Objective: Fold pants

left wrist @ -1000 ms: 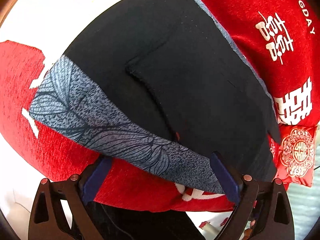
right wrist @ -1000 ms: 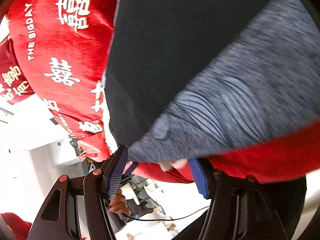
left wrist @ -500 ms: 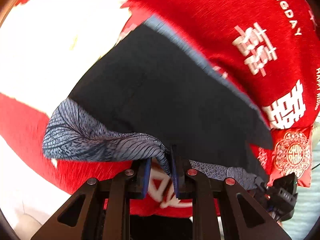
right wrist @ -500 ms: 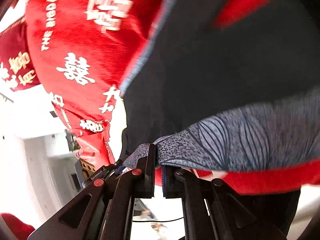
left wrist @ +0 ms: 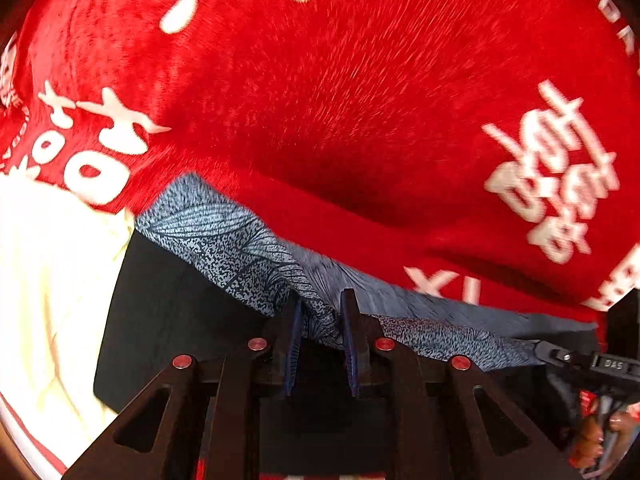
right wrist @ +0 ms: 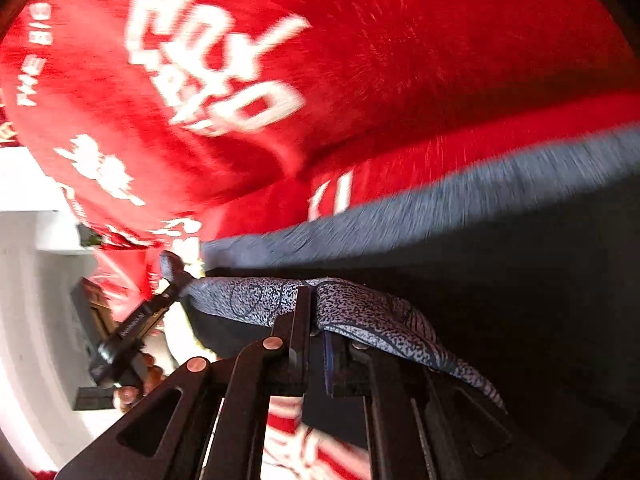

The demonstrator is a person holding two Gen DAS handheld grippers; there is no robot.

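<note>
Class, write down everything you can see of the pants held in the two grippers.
The pants are black cloth with a blue-grey band printed with fine leaf lines, soft and creased. The left gripper and the right gripper each pinch that band, which bunches between the pads, and the edge runs between them. The black part hangs below. Behind lies a red plush cloth with white characters.

We see pants [left wrist: 172,312]: black fabric, blue-grey band [left wrist: 224,236] with dark leaf-line print along one edge. Band edge lifted, bunched at two pinch points, stretched taut between them; black body hangs below. From right wrist view we note same printed band [right wrist: 360,312] draped in fold, further band stretch [right wrist: 460,200] motion-blurred. Garment lies against red plush cloth with white characters.
</note>
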